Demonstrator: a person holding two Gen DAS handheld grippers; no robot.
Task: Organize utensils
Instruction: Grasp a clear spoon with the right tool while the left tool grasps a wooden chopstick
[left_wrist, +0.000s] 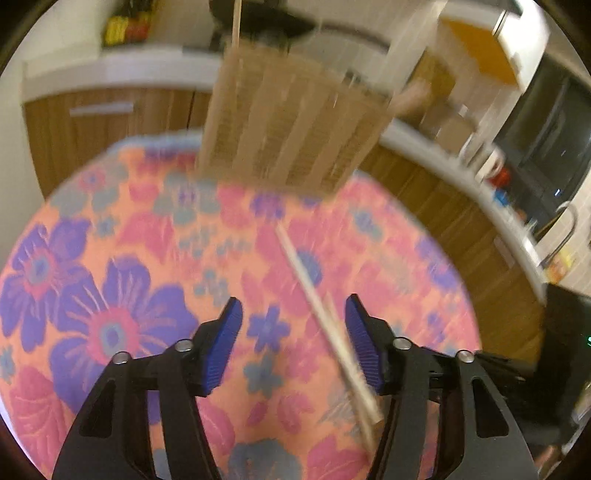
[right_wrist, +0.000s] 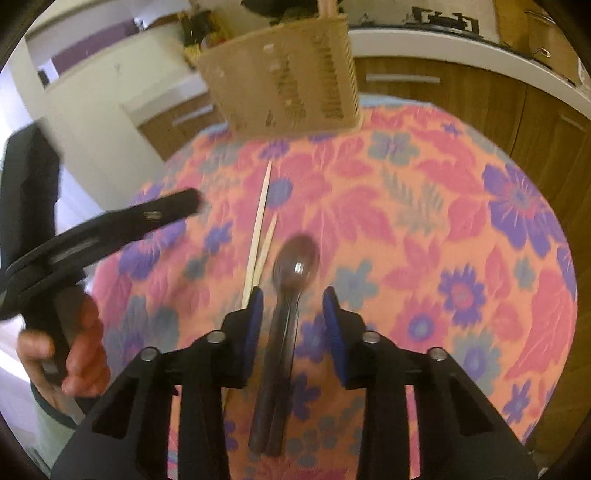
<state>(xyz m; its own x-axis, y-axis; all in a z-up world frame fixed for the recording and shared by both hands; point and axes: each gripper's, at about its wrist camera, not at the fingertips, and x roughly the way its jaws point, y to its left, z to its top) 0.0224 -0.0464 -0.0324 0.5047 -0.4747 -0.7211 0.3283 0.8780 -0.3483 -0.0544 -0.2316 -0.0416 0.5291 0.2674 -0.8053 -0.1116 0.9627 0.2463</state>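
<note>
Left gripper (left_wrist: 293, 314): jaws apart, nothing pinched; two chopsticks (left_wrist: 325, 314) lie on the floral tablecloth (left_wrist: 122, 280), running diagonally just inside its right pad. Right gripper (right_wrist: 292, 301): jaws narrower, straddling a dark spoon (right_wrist: 295, 262) at frame centre, pads not touching it. Slatted utensil holder (right_wrist: 288, 81) stands at top centre of both views. Frames are blurred.

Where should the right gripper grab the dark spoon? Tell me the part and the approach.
Grip the spoon at mid-handle, from above. It lies flat on the tablecloth, its narrow handle running between the right gripper pads, bowl pointing away.
</note>
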